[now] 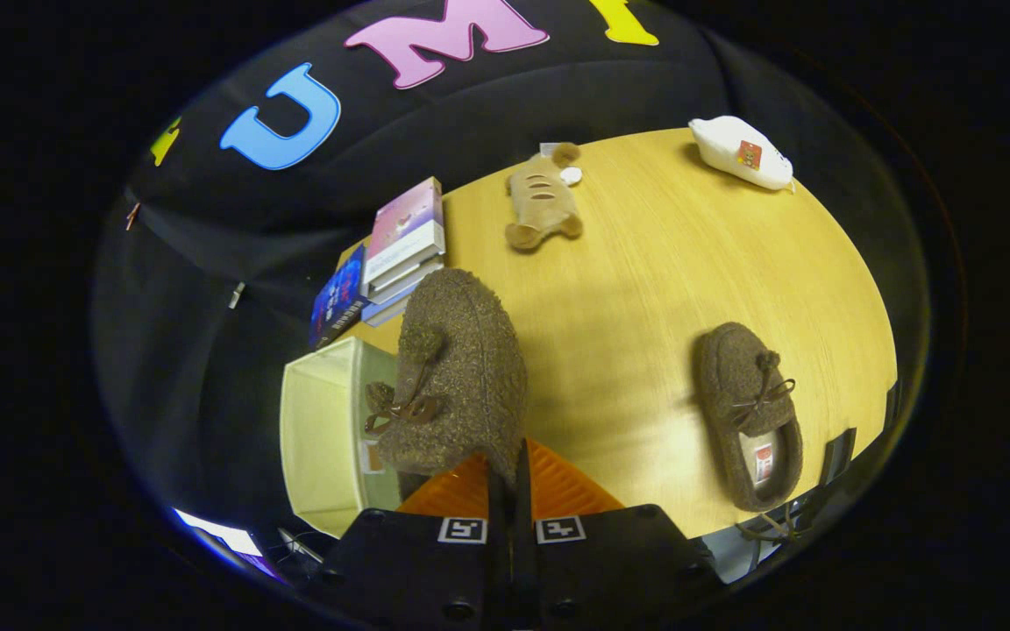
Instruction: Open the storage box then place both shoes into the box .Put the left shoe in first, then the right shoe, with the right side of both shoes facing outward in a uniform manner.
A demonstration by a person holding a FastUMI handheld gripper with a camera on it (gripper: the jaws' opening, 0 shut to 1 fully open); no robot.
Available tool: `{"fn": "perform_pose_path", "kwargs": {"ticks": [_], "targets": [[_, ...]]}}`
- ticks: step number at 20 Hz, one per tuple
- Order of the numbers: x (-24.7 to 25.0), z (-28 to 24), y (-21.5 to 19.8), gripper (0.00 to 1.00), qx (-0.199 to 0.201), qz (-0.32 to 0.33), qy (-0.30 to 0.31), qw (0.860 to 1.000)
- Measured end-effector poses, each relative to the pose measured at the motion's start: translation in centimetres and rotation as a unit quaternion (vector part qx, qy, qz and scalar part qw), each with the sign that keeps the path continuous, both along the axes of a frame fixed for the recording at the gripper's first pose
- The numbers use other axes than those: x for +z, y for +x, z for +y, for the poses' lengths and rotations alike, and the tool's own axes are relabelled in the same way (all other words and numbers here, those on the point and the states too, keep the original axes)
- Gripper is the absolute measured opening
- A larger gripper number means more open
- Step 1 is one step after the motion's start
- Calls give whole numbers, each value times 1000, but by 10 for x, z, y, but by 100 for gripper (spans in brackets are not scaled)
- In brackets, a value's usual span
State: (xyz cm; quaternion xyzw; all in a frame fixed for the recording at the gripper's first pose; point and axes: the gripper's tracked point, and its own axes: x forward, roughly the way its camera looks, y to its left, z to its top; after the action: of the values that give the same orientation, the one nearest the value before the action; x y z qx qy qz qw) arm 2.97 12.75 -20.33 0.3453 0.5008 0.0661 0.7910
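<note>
My gripper [512,478] is clamped on the heel edge of one fuzzy brown slipper [457,372], lifted beside the open cream storage box [321,438]. The box looks empty, so I judge the first placing is under way. The other slipper [749,412] waits on the worktop [645,289], well apart.

Recording booth (cloth wall [558,96], table [689,263])
</note>
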Motion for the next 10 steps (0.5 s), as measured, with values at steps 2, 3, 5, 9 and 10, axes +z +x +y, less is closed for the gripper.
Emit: {"fn": "perform_pose_path", "kwargs": {"ticks": [2, 3, 5, 9, 10], "targets": [[24, 24, 8, 6, 6, -8, 26, 1000], [35, 37, 12, 6, 9, -12, 38, 999], [52, 65, 18, 6, 22, -18, 54, 998], [66, 120, 27, 6, 44, -13, 74, 996], [68, 133, 29, 6, 50, -12, 76, 996]]}}
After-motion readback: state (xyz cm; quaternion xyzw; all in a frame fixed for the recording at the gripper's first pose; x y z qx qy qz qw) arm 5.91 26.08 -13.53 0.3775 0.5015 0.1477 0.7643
